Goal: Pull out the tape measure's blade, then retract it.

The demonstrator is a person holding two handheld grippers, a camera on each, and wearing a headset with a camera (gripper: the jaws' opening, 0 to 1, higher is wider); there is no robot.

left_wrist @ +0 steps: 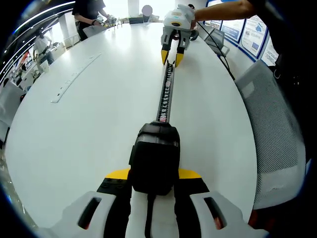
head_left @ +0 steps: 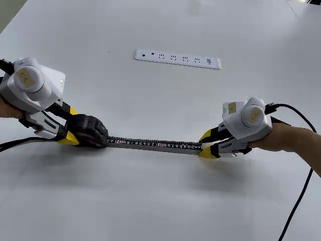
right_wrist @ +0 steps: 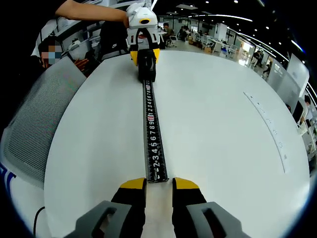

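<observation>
Clamped between the jaws of the left gripper, the black ribbed tape measure case rests on the white tabletop. Its dark numbered steel blade lies flat, drawn out towards the right gripper. That gripper's yellow-tipped jaws stand parted, with the blade's end just at their mouth and seemingly unpinched. Retraction looks to be the step left. With nothing restraining the tip, the spring could whip the blade home. The hook might then slam the case, or the blade might twist and kink.
</observation>
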